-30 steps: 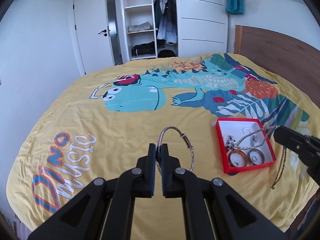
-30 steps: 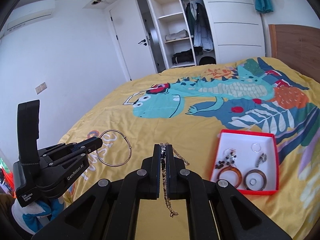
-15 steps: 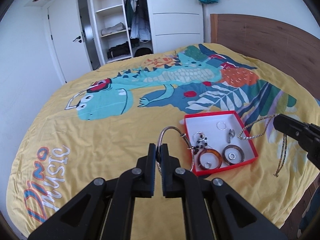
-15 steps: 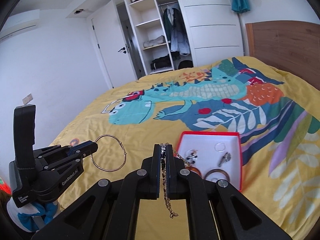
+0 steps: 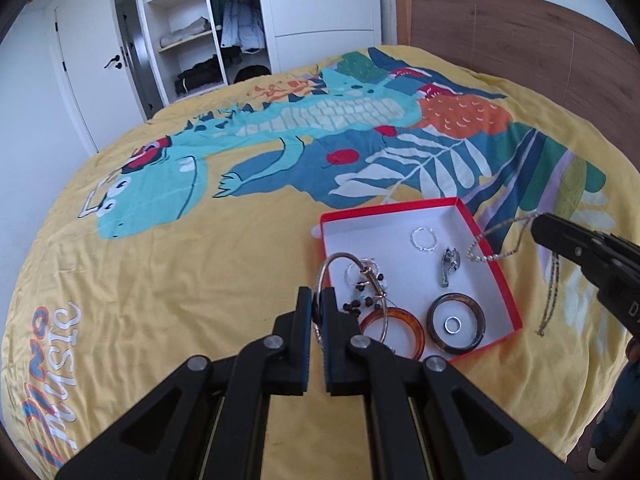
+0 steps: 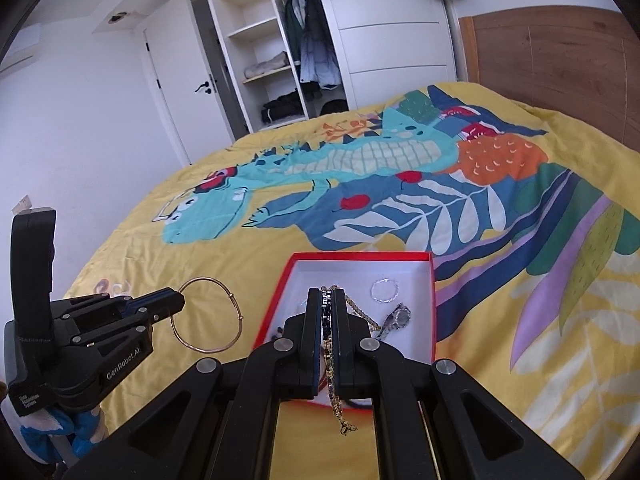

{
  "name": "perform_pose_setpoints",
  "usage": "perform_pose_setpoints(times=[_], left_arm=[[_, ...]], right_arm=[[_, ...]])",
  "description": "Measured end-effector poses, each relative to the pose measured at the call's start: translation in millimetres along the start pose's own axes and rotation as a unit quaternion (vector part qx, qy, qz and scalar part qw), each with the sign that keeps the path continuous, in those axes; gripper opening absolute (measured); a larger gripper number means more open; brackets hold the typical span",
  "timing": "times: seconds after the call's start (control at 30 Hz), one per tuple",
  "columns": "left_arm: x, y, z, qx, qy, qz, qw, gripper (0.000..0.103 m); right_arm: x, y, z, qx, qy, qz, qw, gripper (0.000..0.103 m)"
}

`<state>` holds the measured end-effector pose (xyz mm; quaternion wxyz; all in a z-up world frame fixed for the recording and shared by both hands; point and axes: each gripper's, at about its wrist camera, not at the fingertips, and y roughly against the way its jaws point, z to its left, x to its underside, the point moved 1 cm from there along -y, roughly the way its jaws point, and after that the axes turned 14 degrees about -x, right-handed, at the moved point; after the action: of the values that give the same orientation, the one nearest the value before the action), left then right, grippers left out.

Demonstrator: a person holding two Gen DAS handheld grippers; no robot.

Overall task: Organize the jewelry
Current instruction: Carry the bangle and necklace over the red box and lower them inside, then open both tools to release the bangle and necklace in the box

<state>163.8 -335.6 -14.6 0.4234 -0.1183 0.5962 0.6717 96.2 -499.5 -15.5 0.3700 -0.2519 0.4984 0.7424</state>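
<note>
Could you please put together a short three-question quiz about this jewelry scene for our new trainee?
1. True or false: the left gripper is shut on a thin bangle.
2. What does the right gripper hold? A) a watch B) a chain C) a ring
3. Fill in: the red box rests on the yellow ____.

Key
1. True; the bangle sits clamped between the fingers, above the box's left edge.
2. B; the chain dangles from the closed fingers, while the watch lies in the box.
3. bedspread.
</note>
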Motion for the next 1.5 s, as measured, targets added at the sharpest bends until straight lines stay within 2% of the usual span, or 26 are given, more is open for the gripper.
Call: perform_pose_setpoints(times=[0.4,0.63,0.93,1.37,1.47,1.5], left_arm=[[-1.0,-61.2,-40.5,0.003,-0.023,0.025,0.9994,0.004],[8.9,-82.2,-52.1,0.006,-0.031,0.037,0.9988,0.004],[22.1,-93.3,-62.2,0.012,-0.040,0.053,0.9977,0.004],[33.7,-96.6,-68.7,0.015,-0.049,0.062,0.9968,0.004],[34.4,-95.6,-68.8,0.022,-0.048,0.063,0.9967,0.006],[34.7,-95.1,-68.9,0.022,-0.048,0.062,0.9967,0.006]], right_arm=[[-6.5,-64.0,-39.7,-0.001,-0.022,0.005,1.000,0.004],[10.3,-90.7,-54.6,0.008,-0.033,0.032,0.999,0.004],[36.3,-98.4,-72.3,0.034,-0.044,0.068,0.996,0.004],[59.9,-95.7,-80.9,0.051,-0.058,0.082,0.994,0.006],[61.9,-94.6,-80.5,0.053,-0.056,0.082,0.994,0.012],[62.5,-93.6,-80.6,0.054,-0.056,0.082,0.994,0.018]])
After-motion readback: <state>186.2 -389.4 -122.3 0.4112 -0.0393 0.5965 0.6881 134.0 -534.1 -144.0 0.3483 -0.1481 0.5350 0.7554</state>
